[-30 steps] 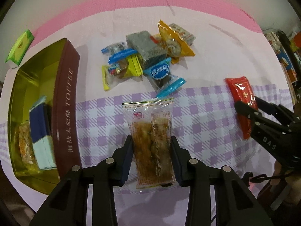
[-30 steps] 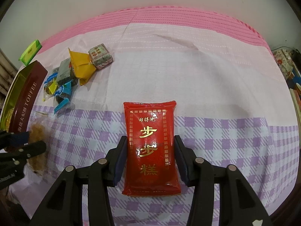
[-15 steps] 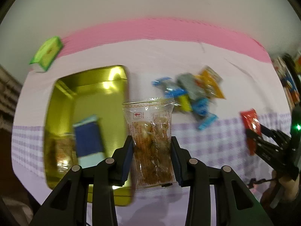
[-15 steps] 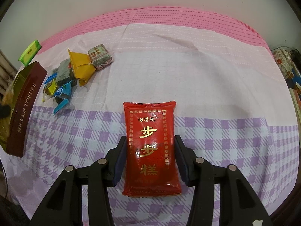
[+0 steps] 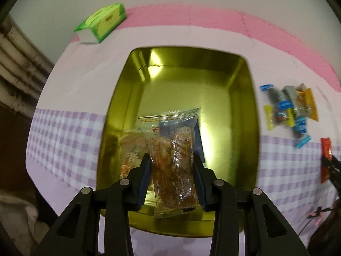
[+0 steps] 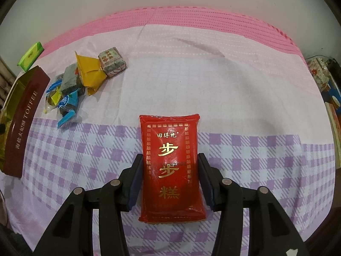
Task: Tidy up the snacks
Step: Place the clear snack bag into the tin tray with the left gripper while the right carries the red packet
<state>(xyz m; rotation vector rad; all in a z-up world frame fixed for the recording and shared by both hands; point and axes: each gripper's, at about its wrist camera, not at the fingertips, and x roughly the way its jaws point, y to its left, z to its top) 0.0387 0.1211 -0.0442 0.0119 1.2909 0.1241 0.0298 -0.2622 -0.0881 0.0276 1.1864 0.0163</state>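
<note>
My left gripper (image 5: pixel 172 171) is shut on a clear packet of brown snack (image 5: pixel 173 166) and holds it over the open gold toffee tin (image 5: pixel 243 98). Inside the tin lie a blue packet (image 5: pixel 200 147) and another clear snack packet (image 5: pixel 130 149), both partly hidden. My right gripper (image 6: pixel 170 177) is shut on a red packet with gold characters (image 6: pixel 170 162), held above the checked cloth. A pile of loose snacks (image 6: pixel 81 81) lies at the left of the right wrist view and also shows in the left wrist view (image 5: pixel 289 108).
A green tissue pack (image 5: pixel 101 21) lies behind the tin near the wall. The tin's brown side (image 6: pixel 23 123) marked TOFFEE is at the far left of the right wrist view. Cluttered items (image 6: pixel 324 81) sit beyond the table's right edge.
My left gripper has swung left with its clear packet, from beside the snack pile to above the open tin. The right gripper with the red packet has stayed put.
</note>
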